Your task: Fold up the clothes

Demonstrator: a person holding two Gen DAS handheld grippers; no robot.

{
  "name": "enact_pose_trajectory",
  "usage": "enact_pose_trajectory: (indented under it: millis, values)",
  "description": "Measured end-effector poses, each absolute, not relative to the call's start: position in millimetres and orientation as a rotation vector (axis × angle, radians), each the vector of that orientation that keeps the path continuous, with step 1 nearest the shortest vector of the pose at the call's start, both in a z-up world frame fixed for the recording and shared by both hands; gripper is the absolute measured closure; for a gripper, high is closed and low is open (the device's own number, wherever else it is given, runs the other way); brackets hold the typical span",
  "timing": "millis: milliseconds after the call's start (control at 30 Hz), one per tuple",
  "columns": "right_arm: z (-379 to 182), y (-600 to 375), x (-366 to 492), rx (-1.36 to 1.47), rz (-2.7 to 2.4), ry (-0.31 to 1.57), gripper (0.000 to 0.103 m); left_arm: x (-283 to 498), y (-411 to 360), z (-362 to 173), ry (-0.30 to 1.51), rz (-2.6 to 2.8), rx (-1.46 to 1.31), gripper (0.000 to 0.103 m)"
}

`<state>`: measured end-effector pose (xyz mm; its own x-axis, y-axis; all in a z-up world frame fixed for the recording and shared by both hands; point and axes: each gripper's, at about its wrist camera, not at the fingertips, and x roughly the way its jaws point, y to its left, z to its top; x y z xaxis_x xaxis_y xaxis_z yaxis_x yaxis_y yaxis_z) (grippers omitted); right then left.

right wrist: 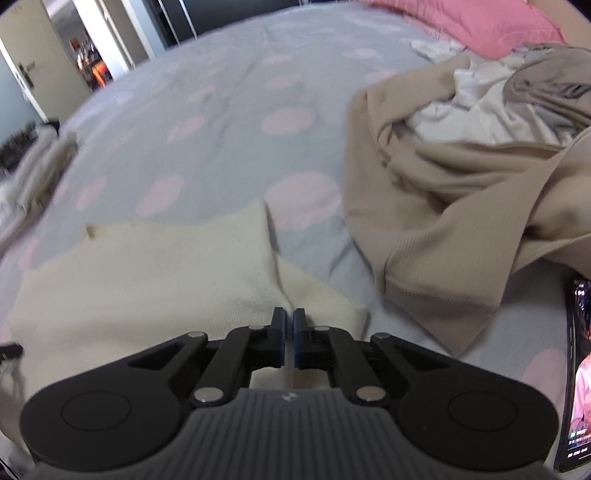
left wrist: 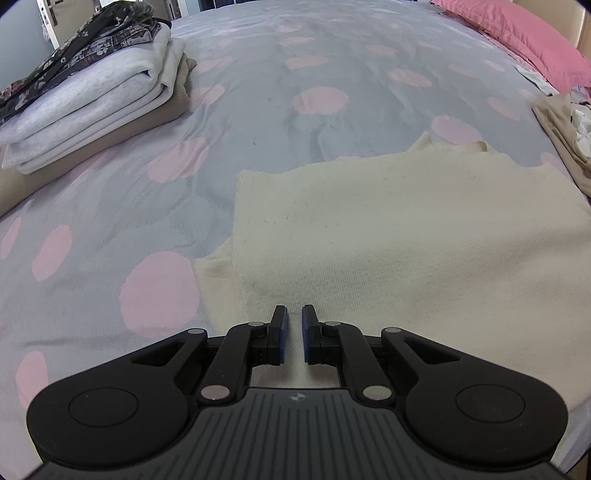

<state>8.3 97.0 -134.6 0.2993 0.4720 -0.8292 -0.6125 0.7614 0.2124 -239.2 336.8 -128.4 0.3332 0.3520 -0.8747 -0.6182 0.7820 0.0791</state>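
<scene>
A cream knit garment (left wrist: 406, 240) lies flat on the grey bedspread with pink dots (left wrist: 280, 122), partly folded, with a sleeve end sticking out at its left. My left gripper (left wrist: 294, 310) sits at its near edge. Its blue pads are almost together and the cloth ridges up between them. In the right wrist view the same cream garment (right wrist: 147, 266) shows a crease that runs straight into my right gripper (right wrist: 289, 313). That gripper is shut, with the cloth pinched at its tips.
A stack of folded clothes (left wrist: 85, 96) sits at the far left of the bed. A crumpled beige and white pile (right wrist: 461, 192) lies to the right. A phone (right wrist: 580, 369) lies at the right edge, and a pink pillow (left wrist: 517, 33) is at the head.
</scene>
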Motion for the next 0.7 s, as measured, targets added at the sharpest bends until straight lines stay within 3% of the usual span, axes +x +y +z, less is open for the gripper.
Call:
enact_pose_trajectory:
  millis: [100,200,467,600,700]
  values:
    - [-136.8,96.1,10.4,-0.148,0.723,1.054,0.095,-239.0,336.6,-128.4,1.054,0.647,-0.285,0.097]
    - [-131.1,87.1,16.7,-0.051,0.701,1.065,0.076,-240.3,337.8,-126.2,1.035,0.654,-0.299,0.097]
    - [-127.1,91.4,37.4,0.091,0.708,1.077,0.074,-231.5,348.6,-120.4,0.976,0.69,-0.307,0.095]
    - [-132.5,102.8,29.2,0.008,0.762,1.074,0.082,-226.2,347.7,-127.0,0.997,0.693,-0.274,0.095]
    - [-136.4,104.0,22.7,-0.059,0.751,1.068,0.08,-223.9,345.3,-127.2,1.005,0.699,-0.245,0.094]
